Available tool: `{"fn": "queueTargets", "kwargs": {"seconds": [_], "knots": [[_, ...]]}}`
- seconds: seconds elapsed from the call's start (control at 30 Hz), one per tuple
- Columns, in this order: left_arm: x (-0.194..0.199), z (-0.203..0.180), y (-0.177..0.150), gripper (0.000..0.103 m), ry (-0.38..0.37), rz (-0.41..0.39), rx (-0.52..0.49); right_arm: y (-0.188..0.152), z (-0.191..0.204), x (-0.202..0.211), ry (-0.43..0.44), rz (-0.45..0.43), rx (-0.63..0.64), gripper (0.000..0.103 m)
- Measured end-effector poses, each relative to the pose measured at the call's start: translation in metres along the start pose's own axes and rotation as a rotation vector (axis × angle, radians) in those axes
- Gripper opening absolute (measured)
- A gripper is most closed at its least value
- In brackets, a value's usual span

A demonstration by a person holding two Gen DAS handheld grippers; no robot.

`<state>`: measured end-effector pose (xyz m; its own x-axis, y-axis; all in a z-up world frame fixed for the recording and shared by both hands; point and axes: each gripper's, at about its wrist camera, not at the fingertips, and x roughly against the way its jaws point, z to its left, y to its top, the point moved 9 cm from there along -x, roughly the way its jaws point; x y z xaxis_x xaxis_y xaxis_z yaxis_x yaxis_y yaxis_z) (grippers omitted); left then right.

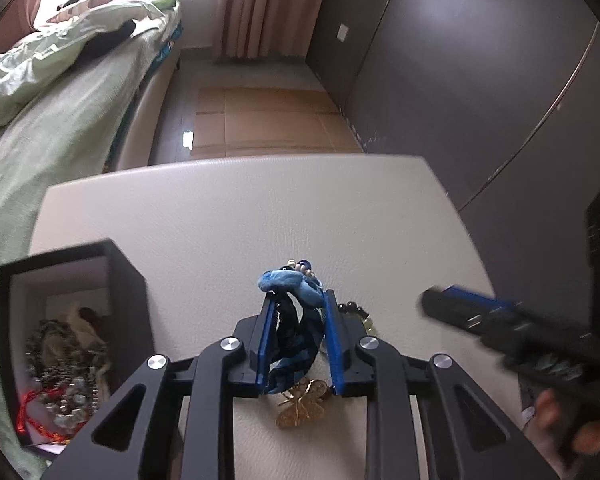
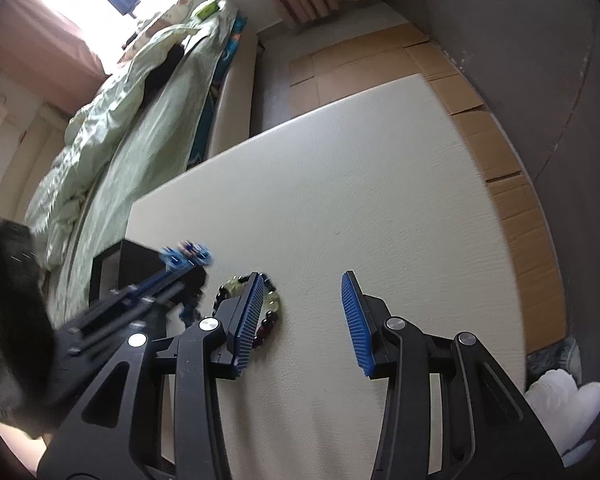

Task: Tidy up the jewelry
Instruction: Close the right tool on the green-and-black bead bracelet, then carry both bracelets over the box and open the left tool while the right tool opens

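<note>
Left wrist view shows your left gripper [image 1: 298,300] closed in on a blue fabric hair tie [image 1: 290,286], its blue pads pressing the bunched cloth from both sides. The tie is two-toned: a pale, fuzzy blue puff at the fingertips and a darker navy, ruffled loop hanging back between the jaws. A few pearl-like and dark blue beads [image 1: 302,267] sit just behind the puff. On the cream table [image 1: 260,208], right under the gripper, lies a gold butterfly-shaped piece [image 1: 302,404], flat on the surface. Just to the right of your right-hand pad, a beaded bracelet [image 1: 358,312] with dark and pale green beads peeks out. At the left stands an open black box [image 1: 128,280] with a light lining, holding a tangle of beads, a red cord and pale pieces.

In the right wrist view, your right gripper [image 2: 304,280] stands partly open over the table with nothing between its ribbed blue pads. The bracelet lies touching the outer side of its left finger, a ring of dark, amber and translucent green beads. Your left gripper appears blurred at the left, the blue tie at its tip, near the box.
</note>
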<state>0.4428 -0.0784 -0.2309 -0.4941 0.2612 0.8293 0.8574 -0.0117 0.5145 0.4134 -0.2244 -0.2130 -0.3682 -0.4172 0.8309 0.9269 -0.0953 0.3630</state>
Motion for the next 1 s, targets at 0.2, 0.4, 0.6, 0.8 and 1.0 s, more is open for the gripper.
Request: {"fn": "queueTargets", "kwargs": {"seconds": [0.2, 0.4, 0.6, 0.8, 1.0], "knots": [[0.034, 0.006, 0.01, 0.021, -0.009, -0.062, 0.019, -0.007, 0.02, -0.017, -0.034, 0.027, 0.089, 0.042], [0.058, 0.015, 0.007, 0.021, -0.013, -0.096, 0.046, -0.011, 0.031, -0.032, -0.116, 0.032, 0.171, 0.039], [0.077, 0.02, 0.002, 0.021, -0.024, -0.122, 0.062, -0.018, 0.035, -0.044, -0.21, 0.026, 0.256, 0.035], [0.092, 0.031, -0.006, 0.021, -0.015, -0.124, 0.081, -0.023, 0.039, -0.049, -0.264, 0.013, 0.353, 0.008], [0.119, 0.042, -0.007, 0.021, 0.011, -0.139, 0.082, -0.015, 0.054, -0.023, -0.107, -0.047, 0.297, 0.008]]}}
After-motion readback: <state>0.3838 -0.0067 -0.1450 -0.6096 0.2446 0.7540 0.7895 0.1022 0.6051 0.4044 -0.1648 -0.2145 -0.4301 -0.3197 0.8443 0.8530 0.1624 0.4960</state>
